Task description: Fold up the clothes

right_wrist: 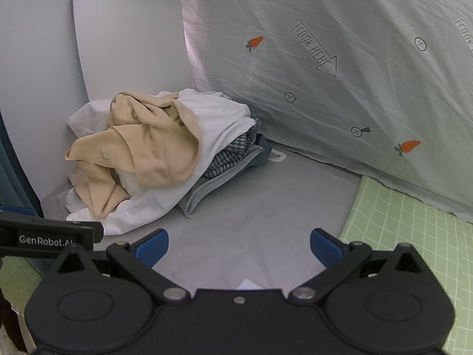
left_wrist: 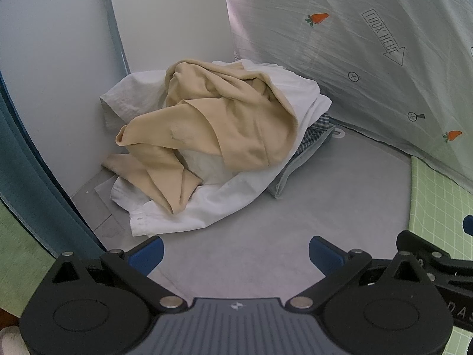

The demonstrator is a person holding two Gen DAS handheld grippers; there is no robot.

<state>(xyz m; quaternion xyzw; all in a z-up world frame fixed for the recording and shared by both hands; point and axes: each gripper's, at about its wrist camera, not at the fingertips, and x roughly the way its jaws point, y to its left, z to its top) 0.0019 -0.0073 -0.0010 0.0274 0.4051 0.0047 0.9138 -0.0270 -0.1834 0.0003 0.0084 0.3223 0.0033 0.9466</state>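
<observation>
Nothing folded yet: beige garment lies crumpled atop the white shirt and checked cloth. My left gripper and right gripper are both spread wide, empty, short of the pile. All folding remains, I reckon.

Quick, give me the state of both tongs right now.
Left tongs: open, holding nothing, short of the pile of clothes.
Right tongs: open, holding nothing.

Your clothes pile sits far left on the bed, against the wall. The quilt lies right of it.
</observation>
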